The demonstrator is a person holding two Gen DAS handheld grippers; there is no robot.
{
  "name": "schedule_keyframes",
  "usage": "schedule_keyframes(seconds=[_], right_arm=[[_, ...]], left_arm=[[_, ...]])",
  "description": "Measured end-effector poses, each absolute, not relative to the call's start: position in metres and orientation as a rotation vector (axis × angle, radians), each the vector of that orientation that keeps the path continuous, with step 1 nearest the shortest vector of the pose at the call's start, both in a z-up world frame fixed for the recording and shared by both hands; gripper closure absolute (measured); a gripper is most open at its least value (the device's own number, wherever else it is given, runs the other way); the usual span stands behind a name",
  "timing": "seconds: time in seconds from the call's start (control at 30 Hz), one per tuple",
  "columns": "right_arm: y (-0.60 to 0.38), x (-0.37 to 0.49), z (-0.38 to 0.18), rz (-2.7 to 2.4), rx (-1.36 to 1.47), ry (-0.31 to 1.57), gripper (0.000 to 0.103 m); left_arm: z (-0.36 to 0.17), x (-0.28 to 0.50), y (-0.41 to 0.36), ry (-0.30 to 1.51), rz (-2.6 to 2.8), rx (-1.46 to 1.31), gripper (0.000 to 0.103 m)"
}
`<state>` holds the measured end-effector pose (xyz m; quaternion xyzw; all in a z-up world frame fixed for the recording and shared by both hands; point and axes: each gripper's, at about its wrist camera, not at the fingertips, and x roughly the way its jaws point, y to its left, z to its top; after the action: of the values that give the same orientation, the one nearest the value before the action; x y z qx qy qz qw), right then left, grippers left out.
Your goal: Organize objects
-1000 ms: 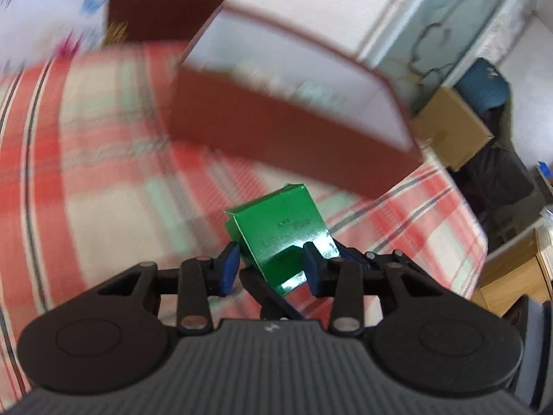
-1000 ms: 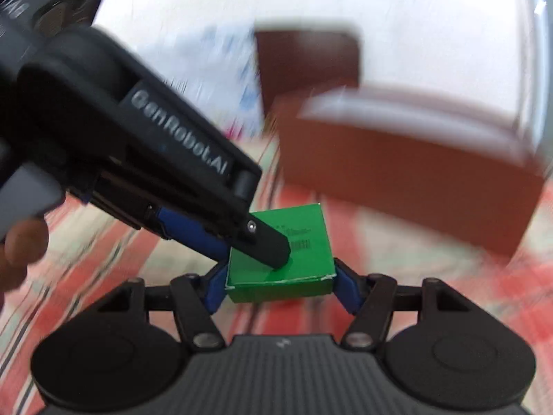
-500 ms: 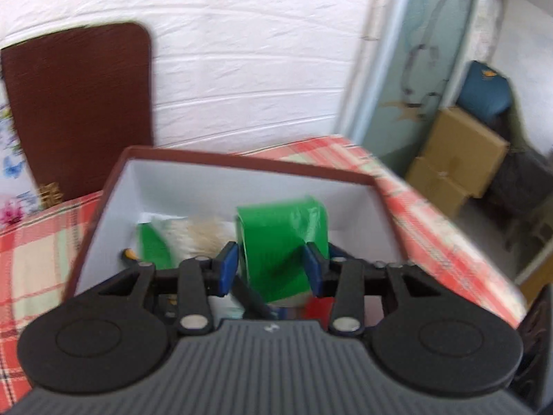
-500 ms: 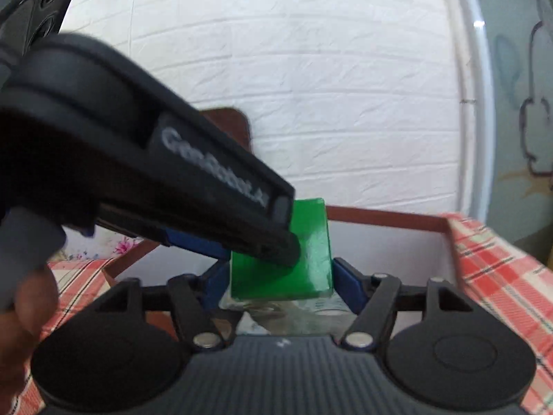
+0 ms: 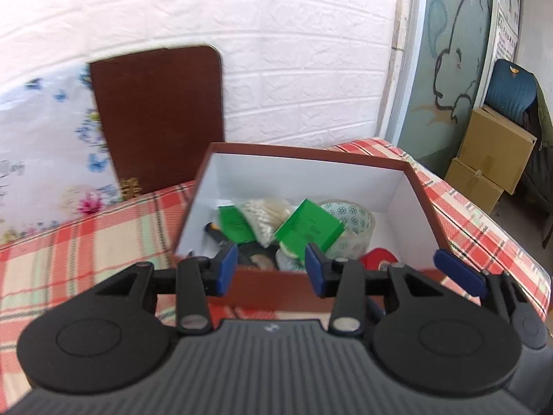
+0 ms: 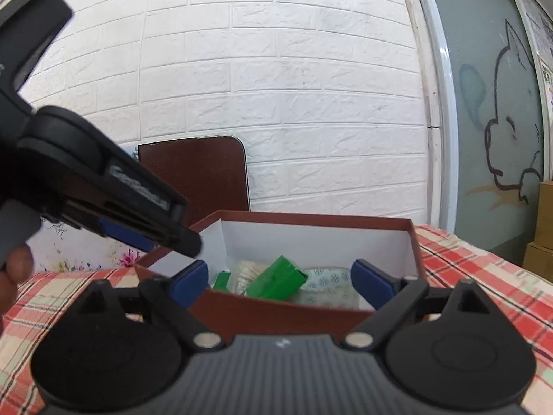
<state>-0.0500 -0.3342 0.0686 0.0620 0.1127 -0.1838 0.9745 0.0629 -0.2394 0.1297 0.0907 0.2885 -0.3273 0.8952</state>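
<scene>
A green box point(image 5: 308, 228) lies tilted inside the brown storage box point(image 5: 300, 155), on top of a roll of clear tape point(image 5: 349, 219). It also shows in the right wrist view point(image 6: 276, 279). My left gripper point(image 5: 272, 268) is open and empty, just above the storage box's near wall. My right gripper point(image 6: 280, 282) is open and empty at the near wall of the storage box point(image 6: 311, 219). The left gripper point(image 6: 138, 221) shows at the left of the right wrist view.
The storage box also holds a second green box point(image 5: 235, 223), a white bundle point(image 5: 268, 212) and a red roll point(image 5: 378, 259). A brown board point(image 5: 157, 117) leans on the white brick wall. Cardboard boxes point(image 5: 490, 159) stand at the right beyond the plaid-covered table point(image 5: 86, 242).
Both grippers held the green box and carried it over the storage box. Now both have opened and drawn back, and the green box lies inside the storage box.
</scene>
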Motion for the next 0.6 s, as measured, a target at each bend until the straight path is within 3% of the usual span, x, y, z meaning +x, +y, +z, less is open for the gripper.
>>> schedule_keyframes(seconds=[0.17,0.3,0.47,0.53,0.6], right_arm=[[-0.34,-0.058,0.079,-0.365,0.177,0.285,0.01],[-0.332,-0.069,0.09,-0.369,0.226,0.304,0.0],[-0.31,-0.084,0.105,-0.338,0.275,0.31,0.0],[-0.304,-0.086,0.108,-0.326,0.306,0.313,0.0],[-0.298,-0.089,0.108,-0.324,0.337,0.315,0.0]], left_arm=[[0.132,0.042,-0.197,0.559,-0.624,0.179,0.041],[0.127,0.03,-0.162,0.553,-0.549,0.179,0.03],[0.118,0.024,-0.128,0.612,-0.485,0.14,0.019],[0.114,0.021,-0.121,0.613,-0.47,0.149,0.008],[0.111,0.018,-0.116,0.602,-0.445,0.156,0.003]])
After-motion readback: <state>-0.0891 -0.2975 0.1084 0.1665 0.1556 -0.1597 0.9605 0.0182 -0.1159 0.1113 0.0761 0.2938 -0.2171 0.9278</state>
